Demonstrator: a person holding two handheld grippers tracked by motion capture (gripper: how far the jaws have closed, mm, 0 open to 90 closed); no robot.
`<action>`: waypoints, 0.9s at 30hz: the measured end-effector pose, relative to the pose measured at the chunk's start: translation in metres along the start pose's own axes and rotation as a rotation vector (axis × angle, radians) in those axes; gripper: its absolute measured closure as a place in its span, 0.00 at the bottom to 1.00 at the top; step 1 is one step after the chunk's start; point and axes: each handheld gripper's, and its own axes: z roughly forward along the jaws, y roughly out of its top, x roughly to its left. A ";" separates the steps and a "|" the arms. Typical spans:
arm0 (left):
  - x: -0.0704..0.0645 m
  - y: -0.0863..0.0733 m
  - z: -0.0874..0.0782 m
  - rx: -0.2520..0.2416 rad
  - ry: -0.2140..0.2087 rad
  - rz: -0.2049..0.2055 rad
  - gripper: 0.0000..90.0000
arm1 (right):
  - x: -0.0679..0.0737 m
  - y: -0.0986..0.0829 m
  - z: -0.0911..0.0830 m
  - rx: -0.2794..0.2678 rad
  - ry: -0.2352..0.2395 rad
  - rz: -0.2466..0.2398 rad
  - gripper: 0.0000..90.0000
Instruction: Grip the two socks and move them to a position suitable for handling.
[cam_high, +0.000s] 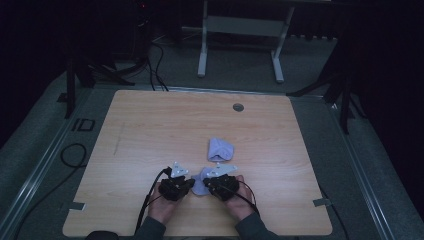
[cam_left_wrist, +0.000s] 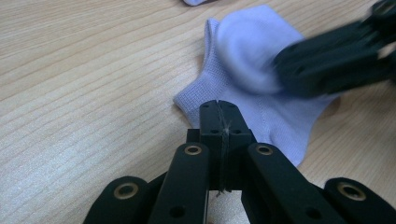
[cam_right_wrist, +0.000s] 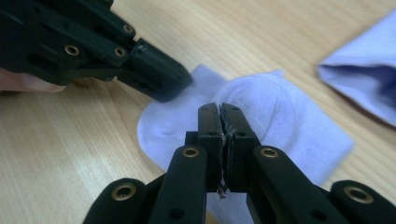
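A pale lilac sock (cam_high: 199, 189) lies flat near the front edge of the wooden table (cam_high: 150, 130), between my two grippers. A second matching sock (cam_high: 220, 149) lies bunched a little farther back. My left gripper (cam_high: 189, 182) is shut, its tip at the near sock's (cam_left_wrist: 261, 116) cuff edge. No cloth shows between its jaws (cam_left_wrist: 218, 106). My right gripper (cam_high: 206, 181) is also shut and hovers over the sock's (cam_right_wrist: 289, 126) rounded middle (cam_right_wrist: 219, 109). The left gripper (cam_right_wrist: 177, 86) touches the sock's far edge in the right gripper view. The second sock (cam_right_wrist: 364, 79) lies at that view's right.
A round cable hole (cam_high: 238, 107) sits near the table's back edge. Tape tabs mark the front corners (cam_high: 76, 205) (cam_high: 321, 202). A white desk frame (cam_high: 240, 30) stands on the floor beyond, with cables (cam_high: 155, 70) to the left.
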 end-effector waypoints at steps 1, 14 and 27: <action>0.000 0.000 0.000 -0.002 -0.003 -0.003 1.00 | -0.002 -0.001 -0.004 -0.004 -0.001 0.007 0.97; 0.001 0.000 0.001 -0.003 -0.011 -0.003 1.00 | -0.026 -0.023 -0.045 -0.049 -0.087 0.084 0.96; 0.003 0.000 0.001 -0.002 -0.027 0.000 1.00 | -0.034 -0.053 -0.083 -0.056 -0.191 0.119 0.96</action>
